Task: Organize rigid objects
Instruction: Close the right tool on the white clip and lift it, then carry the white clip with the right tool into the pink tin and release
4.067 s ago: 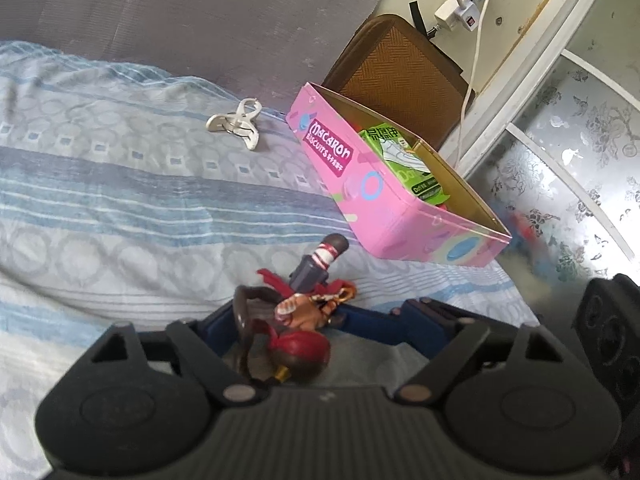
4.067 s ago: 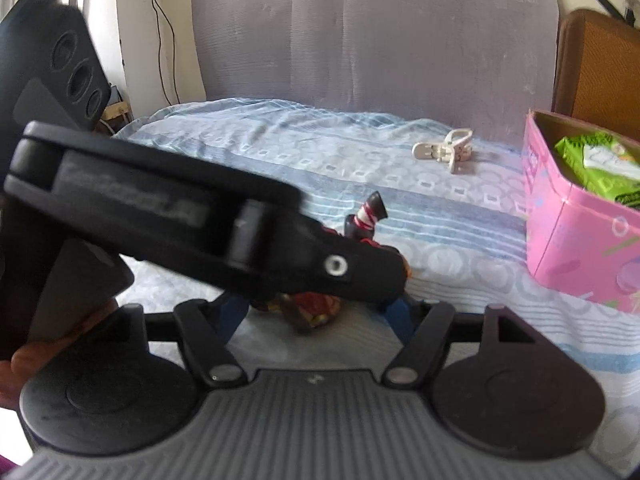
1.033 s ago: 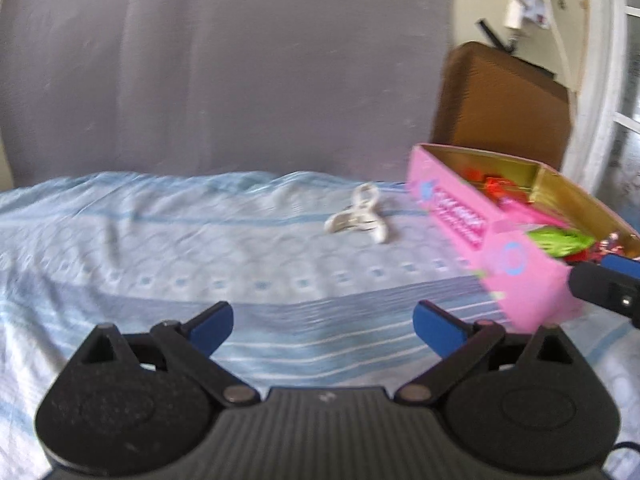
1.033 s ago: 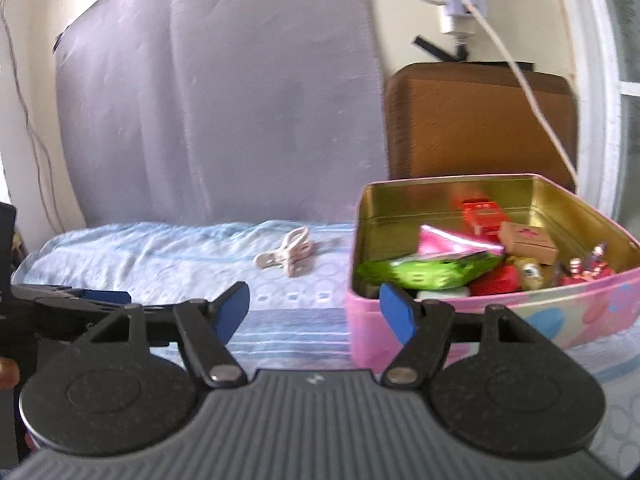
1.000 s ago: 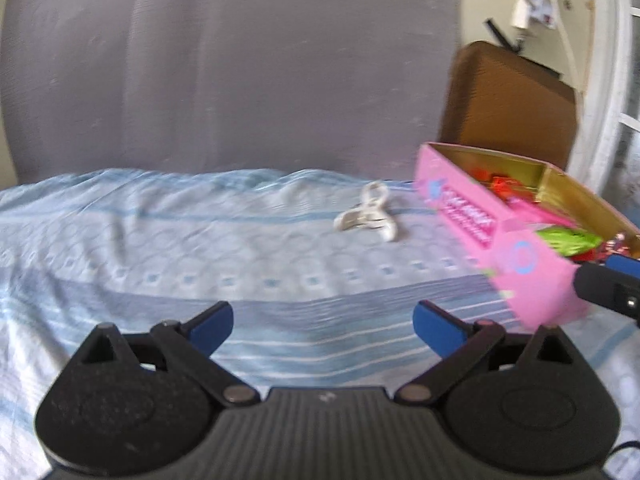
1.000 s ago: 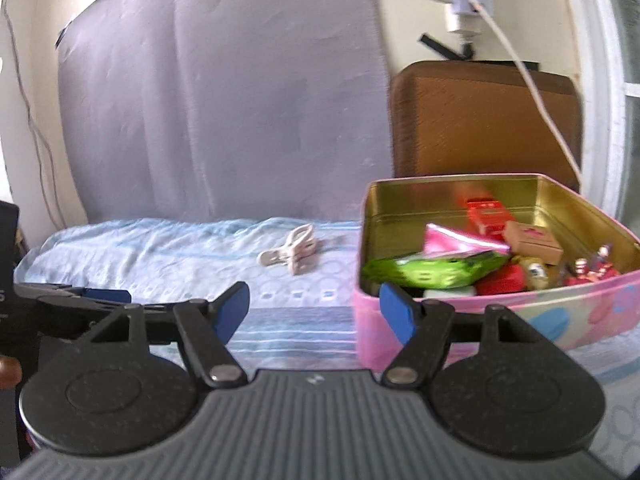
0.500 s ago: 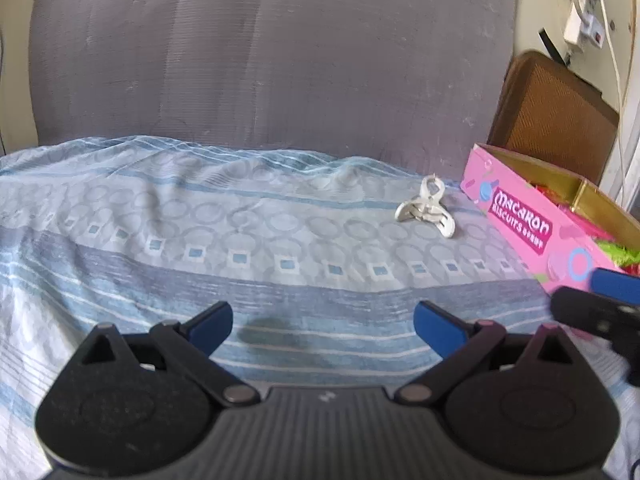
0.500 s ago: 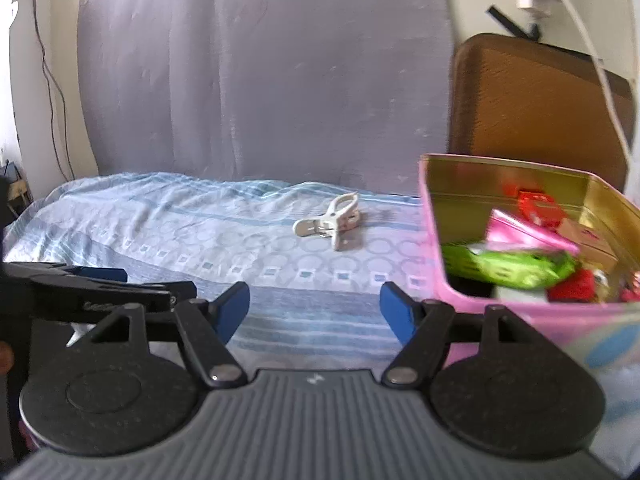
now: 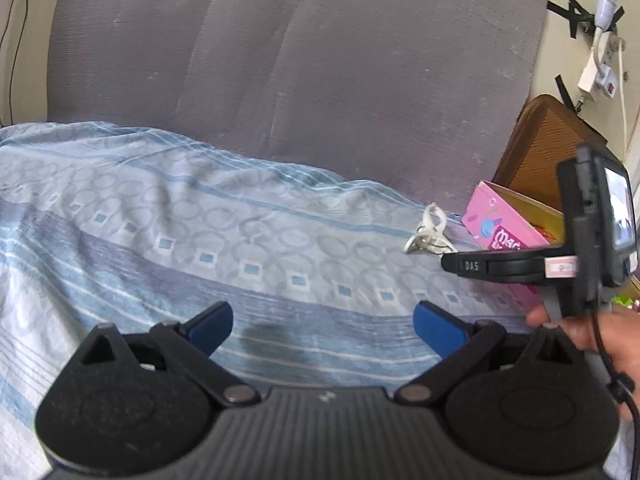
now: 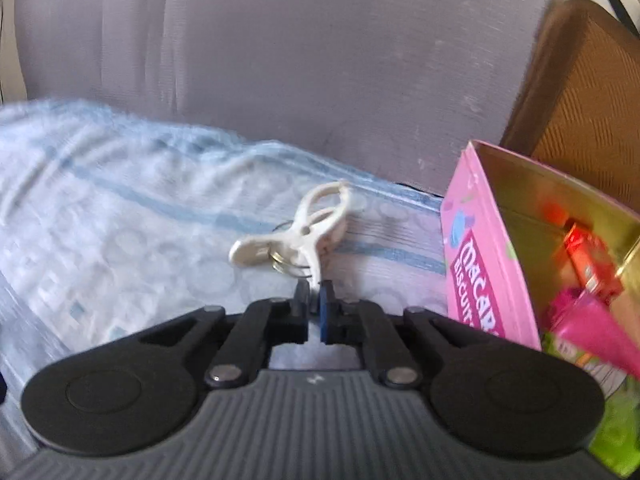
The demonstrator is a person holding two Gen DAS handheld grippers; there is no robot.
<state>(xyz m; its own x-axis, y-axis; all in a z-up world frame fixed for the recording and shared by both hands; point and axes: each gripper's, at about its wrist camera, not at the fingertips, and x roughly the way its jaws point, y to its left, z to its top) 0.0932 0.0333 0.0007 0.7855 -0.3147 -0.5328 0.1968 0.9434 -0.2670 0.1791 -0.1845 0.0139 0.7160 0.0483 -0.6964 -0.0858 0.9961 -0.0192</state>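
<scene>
Clip (image 10: 304,232) lies mid-frame on sheet (image 10: 120,208), left of pink tin (image 10: 484,280). My right claw (image 10: 315,300) is clenched on its nearest tip; thin grip, could slip w/ any jerk. Left claw (image 9: 320,320) gapes, empty.

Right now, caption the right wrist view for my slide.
Right gripper, fingers shut, nears a white clothes peg beside the pink tin.

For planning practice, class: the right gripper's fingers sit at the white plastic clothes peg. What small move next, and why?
Probably lift the white plastic clothes peg off the striped sheet: the right gripper looks shut on its handle tip, and the open pink biscuit tin stands beside it.
</scene>
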